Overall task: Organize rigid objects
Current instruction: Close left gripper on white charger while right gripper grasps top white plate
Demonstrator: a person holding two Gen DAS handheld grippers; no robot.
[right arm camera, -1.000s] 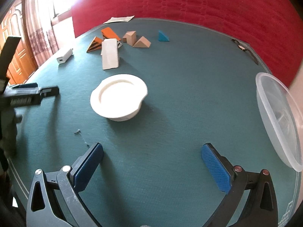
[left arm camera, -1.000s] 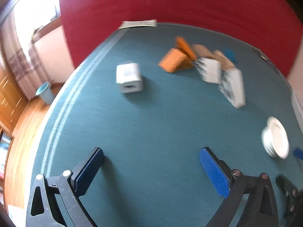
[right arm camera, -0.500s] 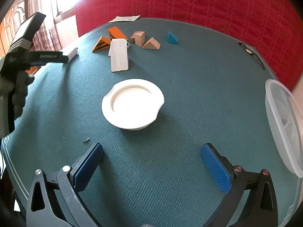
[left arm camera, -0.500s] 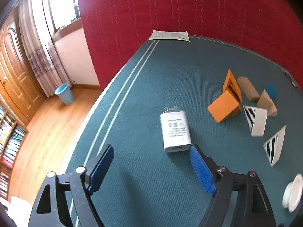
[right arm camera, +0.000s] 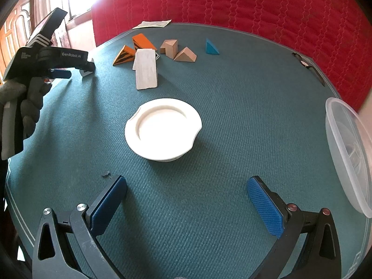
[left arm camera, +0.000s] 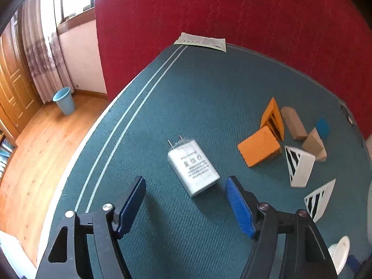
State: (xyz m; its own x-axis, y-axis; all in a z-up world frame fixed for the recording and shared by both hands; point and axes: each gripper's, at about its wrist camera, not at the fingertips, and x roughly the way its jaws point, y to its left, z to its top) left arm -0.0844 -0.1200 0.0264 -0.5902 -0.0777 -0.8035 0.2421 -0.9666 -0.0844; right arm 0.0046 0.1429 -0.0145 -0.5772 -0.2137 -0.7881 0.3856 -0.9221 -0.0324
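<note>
I've swung my left gripper (left arm camera: 186, 200) in on the white charger (left arm camera: 193, 167), now lying just ahead between its wide-open, empty jaws; right gripper (right arm camera: 186, 205) gapes empty before the white dish (right arm camera: 162, 129), so pickup's next

The white plug adapter (left arm camera: 193, 167) lies on the green felt counter (left arm camera: 209, 88), just ahead of the left gripper (left arm camera: 186, 205). To its right sits the cluster of wooden wedge blocks (left arm camera: 274, 139). The white round dish (right arm camera: 162, 129) lies nearer, before the right gripper (right arm camera: 189, 205); the clear plastic bowl (right arm camera: 348, 153) stands at the counter's right edge.
</note>
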